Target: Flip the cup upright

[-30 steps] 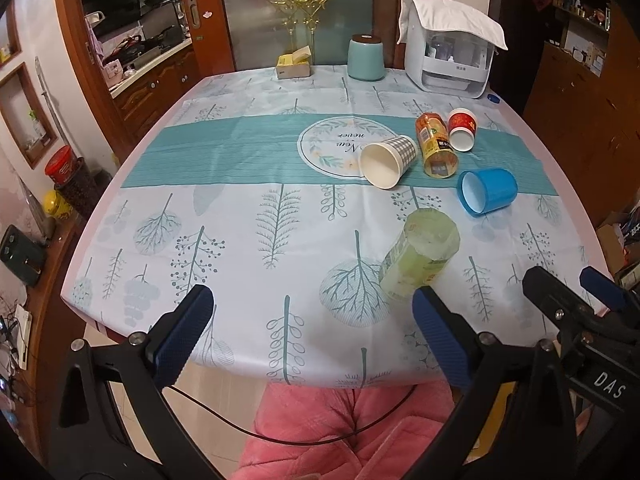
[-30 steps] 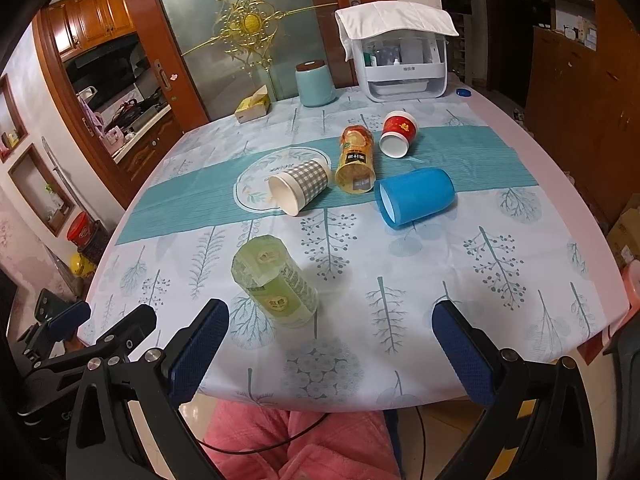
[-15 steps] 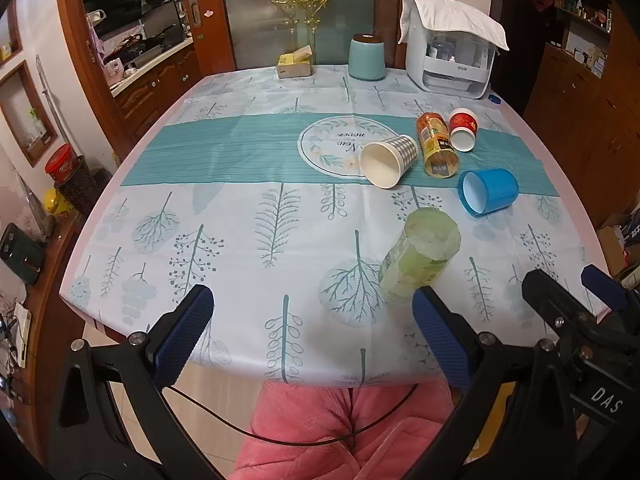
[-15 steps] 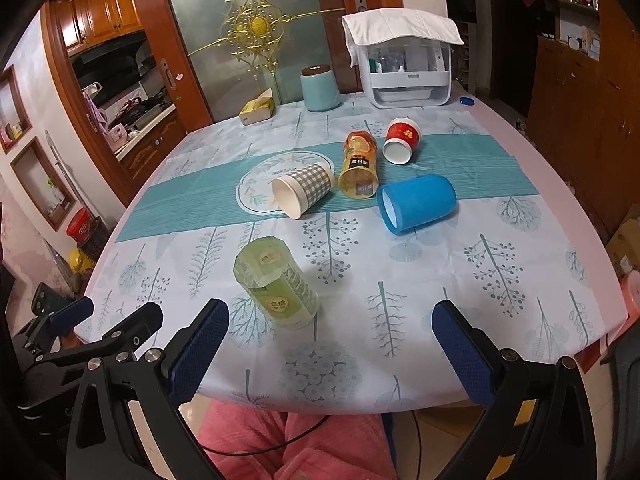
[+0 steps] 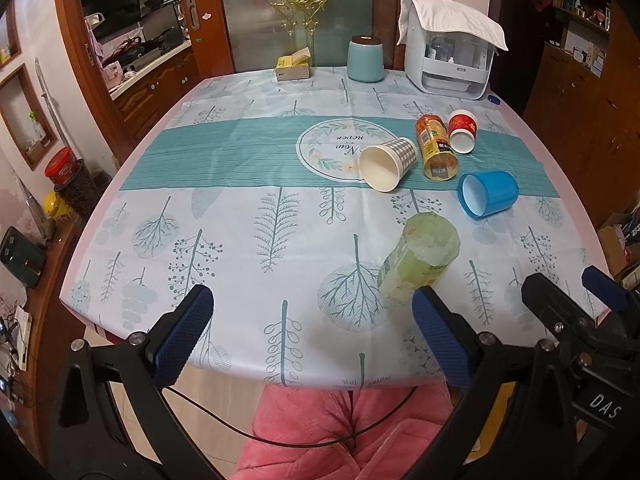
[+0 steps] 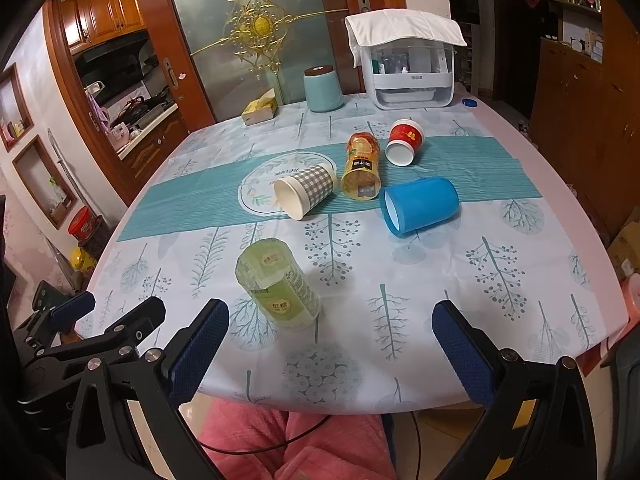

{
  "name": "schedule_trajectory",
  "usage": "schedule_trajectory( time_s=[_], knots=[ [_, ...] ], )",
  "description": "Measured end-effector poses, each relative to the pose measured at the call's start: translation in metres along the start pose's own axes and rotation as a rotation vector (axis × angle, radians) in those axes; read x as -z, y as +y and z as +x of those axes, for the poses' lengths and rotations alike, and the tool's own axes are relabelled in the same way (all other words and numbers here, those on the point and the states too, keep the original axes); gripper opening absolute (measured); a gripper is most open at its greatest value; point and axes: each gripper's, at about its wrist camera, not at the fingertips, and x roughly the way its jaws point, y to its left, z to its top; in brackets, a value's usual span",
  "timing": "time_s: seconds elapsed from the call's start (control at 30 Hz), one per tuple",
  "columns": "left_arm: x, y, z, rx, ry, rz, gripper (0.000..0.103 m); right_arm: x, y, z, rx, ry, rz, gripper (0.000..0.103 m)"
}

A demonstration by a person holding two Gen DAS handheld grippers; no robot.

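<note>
1. Looking through the left wrist view: left hand-held gripper (image 5: 310, 338) sits at the near bench (image 5: 240, 240) edge, jaws wide apart, nothing between them.
2. Green cup (image 5: 418, 266) lies on its side just ahead of the left gripper's right finger, base end facing the camera, not touching the pad.
3. Further back on the teal stripe, all tipped over: checked cup (image 5: 386, 164) with its mouth toward the camera, orange cup (image 5: 436, 148) just right of it, red cup (image 5: 463, 131) beside that, blue cup (image 5: 488, 194) nearer and to the right.
4. Right hand-held gripper (image 5: 576, 296) shows at the right edge of this view, off the bench corner.
5. Right wrist view: right hand-held gripper (image 6: 330, 350) jaws also wide apart, holding nothing, at the near edge.
6. Green cup (image 6: 278, 284) lies tilted ahead of the right gripper's left finger, clear of it.
7. Checked cup (image 6: 306, 190), orange cup (image 6: 360, 166), red cup (image 6: 404, 140) and blue cup (image 6: 418, 204) lie well beyond, none upright.
8. Left hand-held gripper (image 6: 104, 312) visible low left.
9. Far end: teal canister (image 6: 323, 89), tissue box (image 6: 260, 108), white appliance (image 6: 412, 80) with a towel (image 6: 404, 24) on top.
</note>
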Motion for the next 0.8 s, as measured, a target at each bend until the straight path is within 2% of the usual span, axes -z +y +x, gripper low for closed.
schedule_trajectory(
  time_s=[0.8],
  knots=[
    [0.0024,0.0040,0.0046,0.002,0.012,-0.010,0.099,0.0036,0.0006,0.0013,0.001,0.005,-0.003,0.103]
  ],
)
